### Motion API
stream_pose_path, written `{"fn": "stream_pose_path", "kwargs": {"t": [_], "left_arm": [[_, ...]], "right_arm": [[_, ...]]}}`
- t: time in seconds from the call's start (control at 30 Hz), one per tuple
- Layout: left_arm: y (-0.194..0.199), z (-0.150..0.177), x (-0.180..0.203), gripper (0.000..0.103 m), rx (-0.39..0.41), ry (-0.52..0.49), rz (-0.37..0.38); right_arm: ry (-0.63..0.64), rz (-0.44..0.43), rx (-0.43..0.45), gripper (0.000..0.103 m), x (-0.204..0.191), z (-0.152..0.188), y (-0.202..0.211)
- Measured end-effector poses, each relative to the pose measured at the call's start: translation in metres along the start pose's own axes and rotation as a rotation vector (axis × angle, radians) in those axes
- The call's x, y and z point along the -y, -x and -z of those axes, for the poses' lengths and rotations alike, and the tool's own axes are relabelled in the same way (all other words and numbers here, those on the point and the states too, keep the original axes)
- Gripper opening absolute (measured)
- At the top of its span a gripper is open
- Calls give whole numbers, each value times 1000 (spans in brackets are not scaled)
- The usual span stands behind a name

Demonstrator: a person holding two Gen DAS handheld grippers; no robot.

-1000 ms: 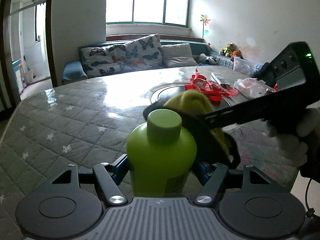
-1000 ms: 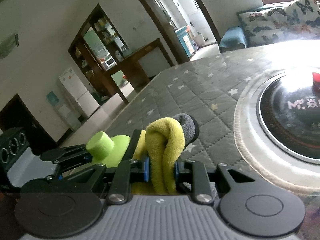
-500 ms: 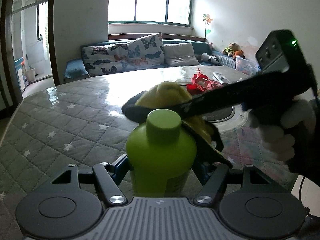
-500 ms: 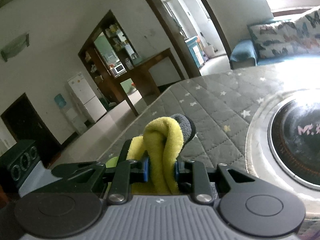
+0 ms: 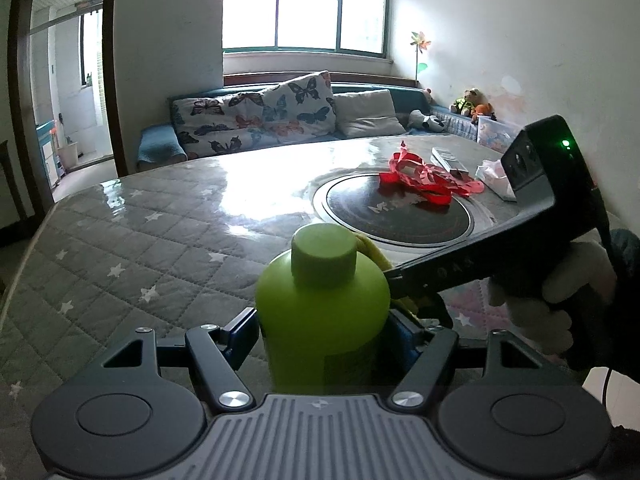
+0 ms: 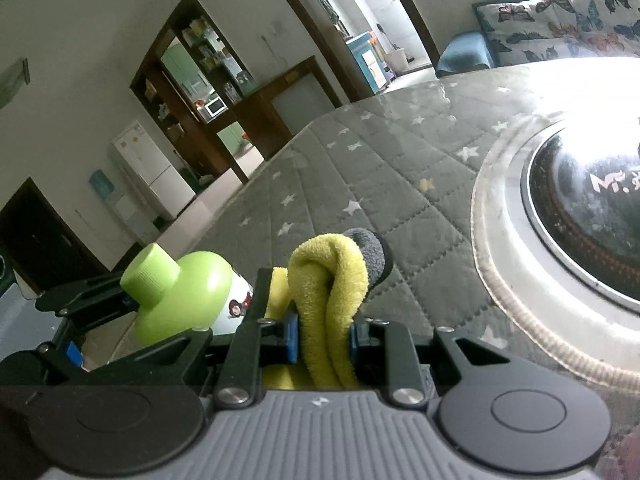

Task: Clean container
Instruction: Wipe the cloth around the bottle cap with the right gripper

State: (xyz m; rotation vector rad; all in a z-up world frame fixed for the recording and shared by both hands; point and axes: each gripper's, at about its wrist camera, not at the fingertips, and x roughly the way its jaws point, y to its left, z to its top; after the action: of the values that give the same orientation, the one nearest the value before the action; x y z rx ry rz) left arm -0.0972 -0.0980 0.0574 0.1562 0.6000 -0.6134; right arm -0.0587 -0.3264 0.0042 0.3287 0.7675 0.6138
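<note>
The quilted, star-patterned table (image 5: 132,240) fills the lower half of the left wrist view, glossy under window glare, with a round black cooktop (image 5: 394,216) set into it right of centre and a red ribbon (image 5: 424,178) lying across its far edge. At bottom centre of that view stands the task's thing, a green bottle (image 5: 324,312) with its cap on, upright and clamped at the body between the pads of the left gripper (image 5: 324,336). The right gripper (image 6: 323,340) comes in from the right of that frame, held by a white-gloved hand (image 5: 560,292); its jaws are pinched tight on a folded yellow cloth (image 6: 328,300), which in the left view shows only as a sliver just behind the bottle's right shoulder.

The main risk, as I judge it, is the bottle twisting or sliding in the left pads: a smooth round body gripped low, pushed sideways by the wipe high on the shoulder. A hard wipe could also tip it toward the table. The lesser risk is the cloth: it is bunched, so a loose fold may drag out of the pinch, or the hard jaw edges rather than the cloth may scrape the plastic.
</note>
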Motion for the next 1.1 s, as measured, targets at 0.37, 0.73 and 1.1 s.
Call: {"fn": "stream_pose_path", "kwargs": {"t": [0.37, 0.73, 1.1], "left_arm": [[12, 7, -3, 72, -7, 19, -28], [6, 2, -3, 70, -13, 15, -27], [2, 1, -4, 70, -16, 17, -29]], "right_arm": [[20, 4, -5, 23, -11, 16, 13], [47, -59, 112, 23, -33, -1, 46], [22, -67, 97, 23, -29, -18, 21]]}}
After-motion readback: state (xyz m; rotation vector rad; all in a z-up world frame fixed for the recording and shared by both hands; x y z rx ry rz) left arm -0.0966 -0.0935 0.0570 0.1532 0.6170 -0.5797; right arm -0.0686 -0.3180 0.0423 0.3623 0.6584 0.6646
